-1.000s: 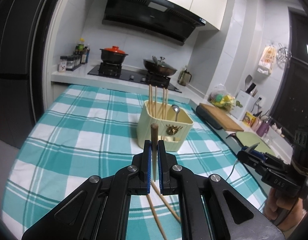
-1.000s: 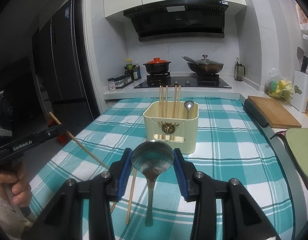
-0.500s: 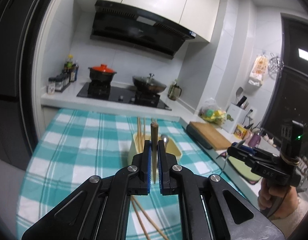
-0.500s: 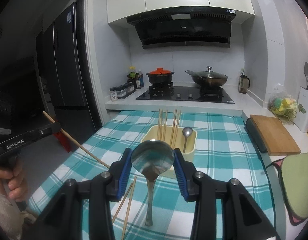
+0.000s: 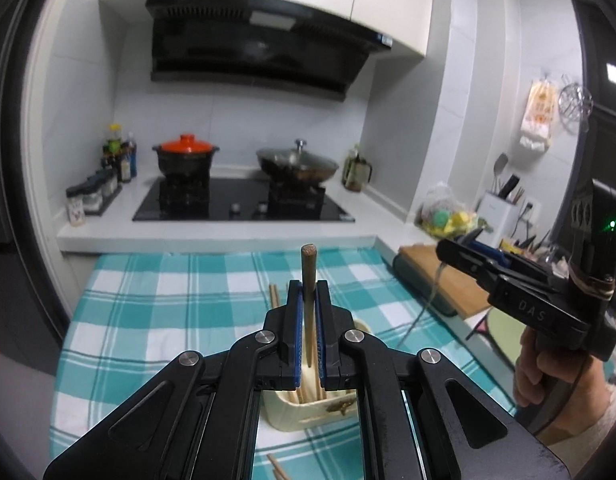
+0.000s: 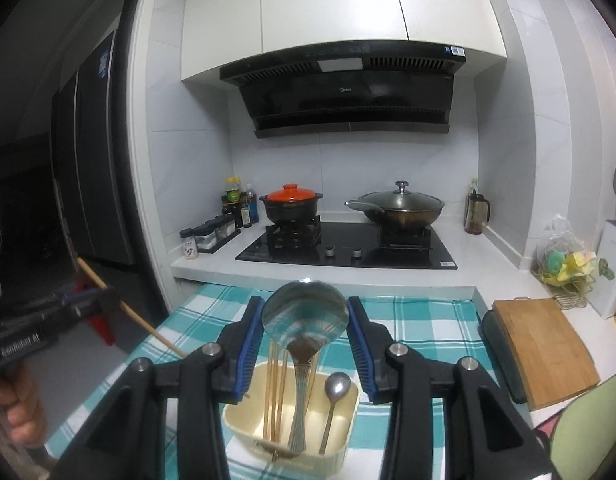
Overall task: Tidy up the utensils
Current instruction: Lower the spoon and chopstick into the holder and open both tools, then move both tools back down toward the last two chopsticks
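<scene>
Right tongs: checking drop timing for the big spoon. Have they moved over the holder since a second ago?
Yes. The right tongs and big spoon moved forward over the cream holder.

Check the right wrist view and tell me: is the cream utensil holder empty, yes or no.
No; the cream utensil holder already holds upright chopsticks and a small spoon.

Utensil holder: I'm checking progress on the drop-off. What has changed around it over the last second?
Both grippers rose and moved forward over the cream utensil holder, which now sits below them instead of ahead. The left gripper still clamps its chopstick; the right gripper still holds the big spoon, handle now hanging into the holder. Chopsticks and the small spoon inside stayed put.
</scene>
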### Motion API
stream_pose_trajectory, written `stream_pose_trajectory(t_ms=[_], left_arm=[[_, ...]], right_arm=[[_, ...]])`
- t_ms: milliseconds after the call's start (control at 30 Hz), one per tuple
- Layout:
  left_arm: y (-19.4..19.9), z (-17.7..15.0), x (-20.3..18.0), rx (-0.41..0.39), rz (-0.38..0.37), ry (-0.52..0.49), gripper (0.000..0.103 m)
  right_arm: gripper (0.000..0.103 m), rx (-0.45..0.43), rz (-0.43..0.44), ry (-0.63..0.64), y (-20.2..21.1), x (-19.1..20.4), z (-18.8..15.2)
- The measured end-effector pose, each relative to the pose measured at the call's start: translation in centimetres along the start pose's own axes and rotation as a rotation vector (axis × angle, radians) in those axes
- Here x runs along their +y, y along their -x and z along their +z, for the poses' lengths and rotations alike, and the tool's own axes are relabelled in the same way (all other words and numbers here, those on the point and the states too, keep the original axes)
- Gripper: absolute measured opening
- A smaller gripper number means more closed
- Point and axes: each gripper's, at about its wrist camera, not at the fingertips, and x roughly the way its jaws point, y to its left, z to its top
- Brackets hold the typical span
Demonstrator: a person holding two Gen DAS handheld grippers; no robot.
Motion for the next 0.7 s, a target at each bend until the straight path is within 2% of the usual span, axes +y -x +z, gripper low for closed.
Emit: stream_pose_trajectory(t_ms=[167, 333, 500, 533, 567, 633, 667, 700], left_arm=[[-5.5, -1.9, -0.4, 0.163, 0.003, -0.041, 0.004], [-10.9, -3.9, 0.3, 0.312, -0.003, 0.001, 0.004], [-13.5, -3.7, 0.6, 0.318, 0.01, 0.028, 0.006], [-13.9, -3.6, 0.7, 0.323, 0.015, 0.04, 0.015], [-14.1, -3.4, 0.9, 0.326, 0.021, 0.054, 0.029], [-13.5, -3.1, 1.3, 0.31, 0.04, 0.083, 0.047], [-13.0, -2.9, 1.6, 0.302, 0.044, 0.095, 0.054], [-12.3, -2.7, 1.8, 0.296, 0.039, 0.102, 0.055]], right_arm=[[0.042, 0.121, 0.01, -0.042, -5.4, -1.1, -3.1], [0.042, 0.292, 0.011, -0.063, -10.9, -1.8, -6.9], [0.042, 0.392, 0.01, -0.095, -15.1, -2.6, -8.5], [0.042, 0.391, 0.005, -0.095, -15.6, -2.7, -8.5], [0.042, 0.396, -0.003, -0.093, -16.0, -2.7, -8.5], [0.05, 0.392, -0.017, -0.097, -16.4, -2.9, -8.0], [0.051, 0.38, -0.024, -0.102, -16.2, -2.9, -7.6], [0.052, 0.364, -0.027, -0.11, -15.7, -3.0, -7.1]])
